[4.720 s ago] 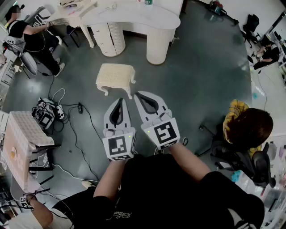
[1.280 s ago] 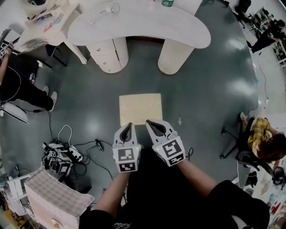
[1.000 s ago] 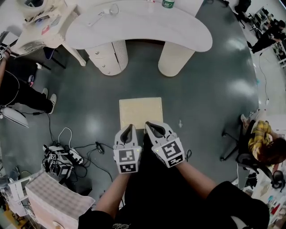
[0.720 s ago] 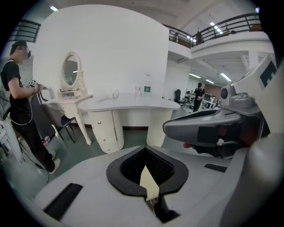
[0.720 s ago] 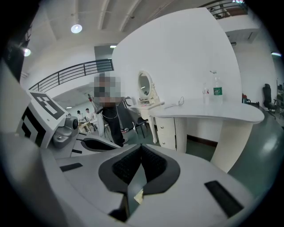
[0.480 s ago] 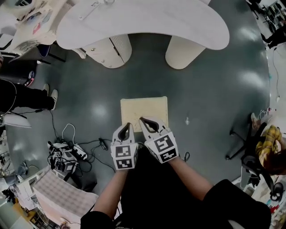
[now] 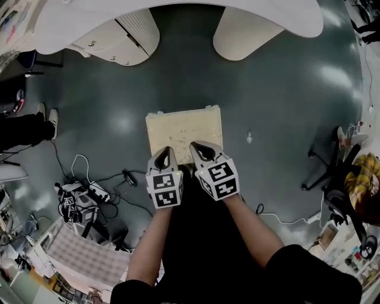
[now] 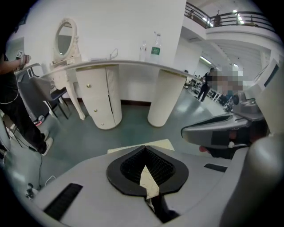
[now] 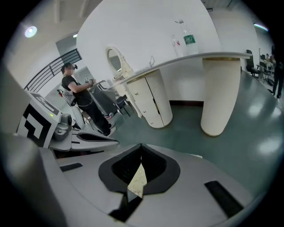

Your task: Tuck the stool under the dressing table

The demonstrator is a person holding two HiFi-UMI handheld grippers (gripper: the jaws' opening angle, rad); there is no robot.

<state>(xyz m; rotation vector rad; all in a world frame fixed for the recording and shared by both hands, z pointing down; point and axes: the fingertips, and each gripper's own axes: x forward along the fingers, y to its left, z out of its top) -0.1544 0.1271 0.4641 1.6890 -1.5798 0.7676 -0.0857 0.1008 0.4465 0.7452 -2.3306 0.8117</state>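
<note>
Grey-green floor (image 7: 285,119) separates the cream stool (image 7: 184,124) from the dressing table (image 7: 279,15), so the stool stands well short of the gap between the table's 2 pedestals. The left hand-held gripper (image 7: 165,149) and right hand-held gripper (image 7: 197,145), both closed and empty, sit side by side at its near edge, equally close. The gap lies straight ahead beyond the stool.

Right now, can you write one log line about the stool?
stool: on floor before dressing table, not yet tucked | left gripper: shut, over stool's near edge | right gripper: shut, over stool's near edge
</note>
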